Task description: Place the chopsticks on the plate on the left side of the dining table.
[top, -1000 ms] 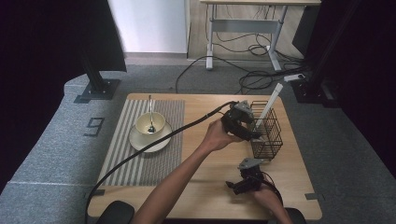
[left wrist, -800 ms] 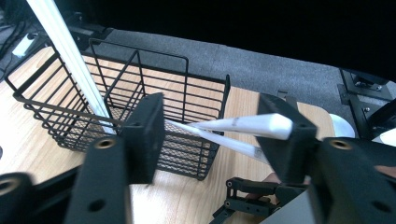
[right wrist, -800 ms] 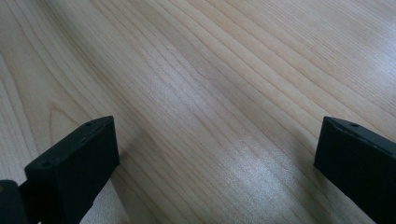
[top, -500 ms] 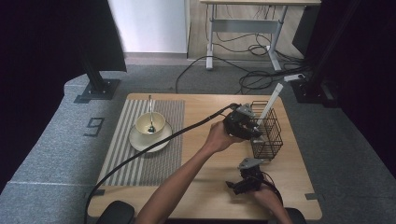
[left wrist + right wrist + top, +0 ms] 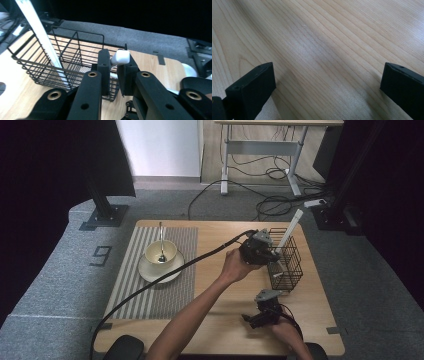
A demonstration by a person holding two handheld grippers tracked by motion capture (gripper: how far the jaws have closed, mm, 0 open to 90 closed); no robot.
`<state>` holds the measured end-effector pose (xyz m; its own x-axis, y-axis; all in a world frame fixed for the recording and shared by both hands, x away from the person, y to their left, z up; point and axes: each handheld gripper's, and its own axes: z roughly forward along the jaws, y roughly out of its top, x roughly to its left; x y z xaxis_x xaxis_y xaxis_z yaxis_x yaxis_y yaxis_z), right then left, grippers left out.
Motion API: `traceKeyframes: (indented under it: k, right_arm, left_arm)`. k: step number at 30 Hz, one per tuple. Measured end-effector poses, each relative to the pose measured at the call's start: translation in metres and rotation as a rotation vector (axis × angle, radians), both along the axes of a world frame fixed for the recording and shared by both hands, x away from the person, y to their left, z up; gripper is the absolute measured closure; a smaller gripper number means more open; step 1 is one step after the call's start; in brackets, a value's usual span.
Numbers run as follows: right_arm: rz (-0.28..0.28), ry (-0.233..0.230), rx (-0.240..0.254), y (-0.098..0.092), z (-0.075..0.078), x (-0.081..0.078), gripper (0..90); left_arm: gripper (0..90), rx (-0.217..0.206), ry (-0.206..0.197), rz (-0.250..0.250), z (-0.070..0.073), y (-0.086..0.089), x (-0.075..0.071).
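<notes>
On the left of the table (image 5: 220, 320) we see a striped mat (image 5: 150, 285) with a cup (image 5: 161, 252) on a saucer (image 5: 152, 272), and a spoon (image 5: 161, 240) stands in the cup. Our left claw (image 5: 114, 68) is clenched on a small white handle (image 5: 121, 57). It has crept a bit closer to the wire basket (image 5: 286, 265) than a second ago, so we think the white thing goes in there soon. A long white stick (image 5: 289, 231) leans in the basket. Our right claw (image 5: 324, 82) is released, resting low over bare wood.
</notes>
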<state>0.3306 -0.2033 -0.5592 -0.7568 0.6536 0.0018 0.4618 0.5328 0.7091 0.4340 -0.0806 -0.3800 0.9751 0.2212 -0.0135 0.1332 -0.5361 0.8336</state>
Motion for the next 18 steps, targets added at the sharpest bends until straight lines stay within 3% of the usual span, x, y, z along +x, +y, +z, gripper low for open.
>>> traceKeyframes:
  k: [18]
  right_arm:
    - [0.002,-0.003,-0.001,0.000,0.000,0.000,0.0]
  left_arm:
    - [82.9,-0.010,-0.015,-0.014,0.019,0.016,-0.007]
